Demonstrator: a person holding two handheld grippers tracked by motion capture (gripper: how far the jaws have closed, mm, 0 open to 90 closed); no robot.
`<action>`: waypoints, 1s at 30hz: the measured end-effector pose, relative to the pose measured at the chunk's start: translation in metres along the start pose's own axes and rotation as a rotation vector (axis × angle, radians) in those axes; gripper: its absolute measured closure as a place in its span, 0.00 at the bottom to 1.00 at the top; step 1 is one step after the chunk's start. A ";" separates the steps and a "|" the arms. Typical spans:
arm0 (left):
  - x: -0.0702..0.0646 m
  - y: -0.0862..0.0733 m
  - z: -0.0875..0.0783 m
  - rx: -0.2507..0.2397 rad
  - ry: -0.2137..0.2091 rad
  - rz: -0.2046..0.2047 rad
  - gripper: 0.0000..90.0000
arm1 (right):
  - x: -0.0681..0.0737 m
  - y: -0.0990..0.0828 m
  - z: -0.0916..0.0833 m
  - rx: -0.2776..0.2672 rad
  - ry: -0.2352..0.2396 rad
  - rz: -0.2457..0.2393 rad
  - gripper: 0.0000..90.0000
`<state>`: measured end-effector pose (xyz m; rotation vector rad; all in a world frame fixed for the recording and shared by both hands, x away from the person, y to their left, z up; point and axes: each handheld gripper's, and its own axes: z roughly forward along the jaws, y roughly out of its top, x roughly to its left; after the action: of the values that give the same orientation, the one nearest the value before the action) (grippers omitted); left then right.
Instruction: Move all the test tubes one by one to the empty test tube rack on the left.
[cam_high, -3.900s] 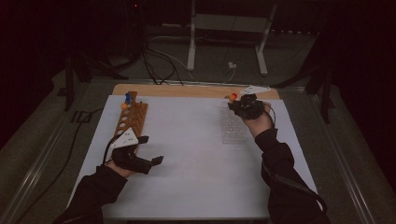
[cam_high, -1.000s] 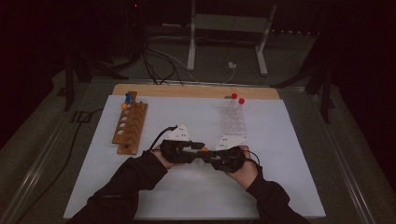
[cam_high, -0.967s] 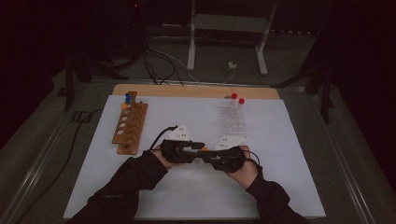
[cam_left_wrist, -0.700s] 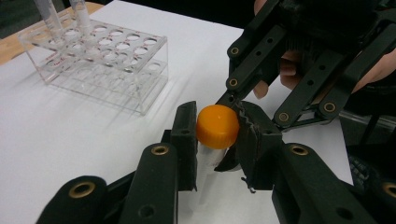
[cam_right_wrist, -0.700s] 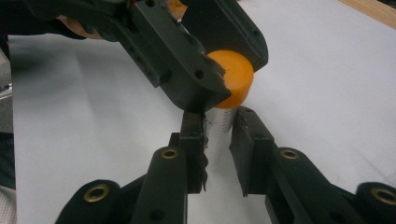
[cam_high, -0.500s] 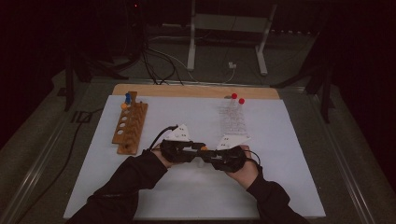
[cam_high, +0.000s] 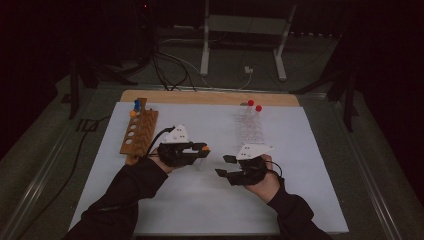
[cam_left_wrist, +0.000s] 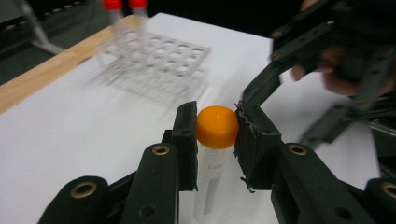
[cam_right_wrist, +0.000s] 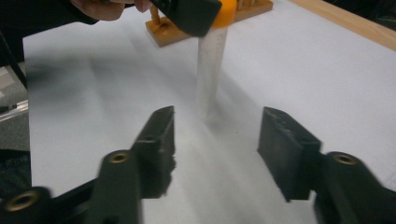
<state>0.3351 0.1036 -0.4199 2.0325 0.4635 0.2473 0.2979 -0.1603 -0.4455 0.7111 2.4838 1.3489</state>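
A clear tube with an orange cap (cam_left_wrist: 216, 126) stands upright in my left gripper (cam_left_wrist: 217, 116), which is shut on the cap from both sides. From above, that gripper (cam_high: 202, 150) is left of the mat's centre, with the orange cap (cam_high: 206, 148) at its tips. My right gripper (cam_high: 225, 166) is just right of it, jaws spread and pointing at the tube. Its jaws (cam_right_wrist: 215, 126) have just been opening and nothing is between them. The tube (cam_right_wrist: 211, 65) stands a little beyond them, and its foot looks just above the white mat.
A wooden rack (cam_high: 139, 132) with blue- and orange-capped tubes stands at the mat's left. A clear plastic rack (cam_high: 250, 127) holding two red-capped tubes (cam_high: 254, 105) is at the back right. The white mat (cam_high: 200, 205) covers the table, and a wooden edge (cam_high: 210, 97) runs along the far side.
The two grippers were joined at the tube. The right jaws have opened and let go, and the left gripper has carried the tube a little to the left and up.
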 end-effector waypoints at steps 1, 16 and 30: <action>0.003 -0.001 -0.003 -0.001 0.004 -0.007 0.79 | 0.000 0.000 0.000 0.001 -0.007 -0.001 0.38; 0.032 -0.013 -0.044 -0.023 0.162 -0.069 0.79 | 0.002 0.003 0.000 -0.040 -0.013 0.027 0.08; 0.069 -0.011 -0.098 -0.060 0.324 -0.118 0.79 | -0.003 0.002 -0.005 -0.068 0.020 0.034 0.00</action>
<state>0.3596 0.2149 -0.3834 1.9044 0.7647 0.5161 0.2991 -0.1642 -0.4411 0.7313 2.4386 1.4515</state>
